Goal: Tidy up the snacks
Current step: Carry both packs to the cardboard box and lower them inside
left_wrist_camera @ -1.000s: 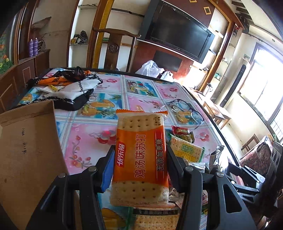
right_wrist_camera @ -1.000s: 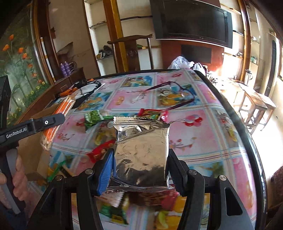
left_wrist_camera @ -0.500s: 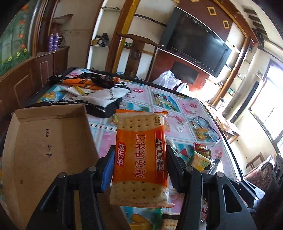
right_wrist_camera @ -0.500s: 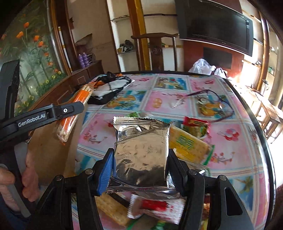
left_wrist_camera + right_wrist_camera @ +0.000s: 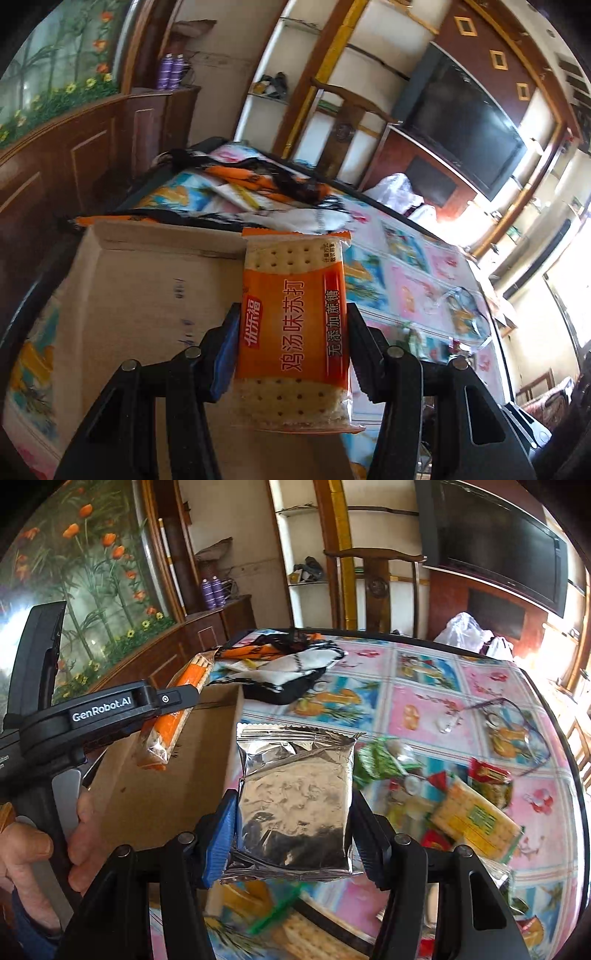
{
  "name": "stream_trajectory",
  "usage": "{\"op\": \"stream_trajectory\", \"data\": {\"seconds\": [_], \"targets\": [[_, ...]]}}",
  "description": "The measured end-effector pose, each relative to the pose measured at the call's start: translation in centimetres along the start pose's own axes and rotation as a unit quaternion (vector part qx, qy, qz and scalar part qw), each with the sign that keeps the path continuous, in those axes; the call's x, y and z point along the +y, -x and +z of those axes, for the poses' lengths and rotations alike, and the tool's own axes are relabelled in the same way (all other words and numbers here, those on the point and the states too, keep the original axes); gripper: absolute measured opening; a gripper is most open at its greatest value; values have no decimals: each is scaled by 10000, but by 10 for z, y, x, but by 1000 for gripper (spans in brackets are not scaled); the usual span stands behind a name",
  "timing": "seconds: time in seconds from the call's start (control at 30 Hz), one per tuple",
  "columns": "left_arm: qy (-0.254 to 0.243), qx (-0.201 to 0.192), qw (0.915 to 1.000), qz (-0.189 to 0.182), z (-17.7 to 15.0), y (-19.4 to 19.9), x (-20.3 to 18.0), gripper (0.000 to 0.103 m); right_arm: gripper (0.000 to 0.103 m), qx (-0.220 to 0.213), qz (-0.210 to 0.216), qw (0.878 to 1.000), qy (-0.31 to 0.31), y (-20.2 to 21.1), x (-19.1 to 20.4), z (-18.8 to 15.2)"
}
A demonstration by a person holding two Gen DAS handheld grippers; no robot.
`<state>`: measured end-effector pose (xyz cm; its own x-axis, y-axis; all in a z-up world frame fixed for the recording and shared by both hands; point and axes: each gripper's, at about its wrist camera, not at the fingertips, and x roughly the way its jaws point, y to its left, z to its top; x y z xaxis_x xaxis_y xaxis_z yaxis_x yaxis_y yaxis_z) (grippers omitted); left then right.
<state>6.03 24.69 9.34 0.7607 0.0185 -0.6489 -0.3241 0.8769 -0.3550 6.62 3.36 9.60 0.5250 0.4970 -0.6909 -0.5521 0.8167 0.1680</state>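
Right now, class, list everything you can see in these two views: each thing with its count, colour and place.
cracker pack: one, orange, clamped in the left gripper above the box
foil pack: one, silver, clamped in the right gripper
box: one, brown cardboard, open, at the table's left edge
snack pile: several, yellow, red and green, on the table to the right
glasses: one pair, dark frame, far right of the table
cloth heap: one, black, white and orange, far side of the table
table: one, patterned pink and blue cover
television: one, black, on the wall
left gripper: black, blue pad
right gripper: black, blue pad
hand: one, gripping the left gripper's handle
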Motion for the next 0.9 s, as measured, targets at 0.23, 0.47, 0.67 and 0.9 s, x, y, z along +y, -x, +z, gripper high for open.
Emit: {"op": "stream_trajectory", "data": {"seconds": [0.23,0.47,0.67,0.9], "targets": [[379,52,9982,469,9,-2,39,52,63,163,169,9995,216,-27,34,15],[650,222,9939,858,13,-7,68,52,63,357,337,9980,407,-59,65,33],[812,523,9889,1127,9,-18,82,52,63,724,503,9938,680,-105,86,47],[937,630,9857,1251,7,-21,91,52,63,1112,562,9875,969,-150,102,48]]}}
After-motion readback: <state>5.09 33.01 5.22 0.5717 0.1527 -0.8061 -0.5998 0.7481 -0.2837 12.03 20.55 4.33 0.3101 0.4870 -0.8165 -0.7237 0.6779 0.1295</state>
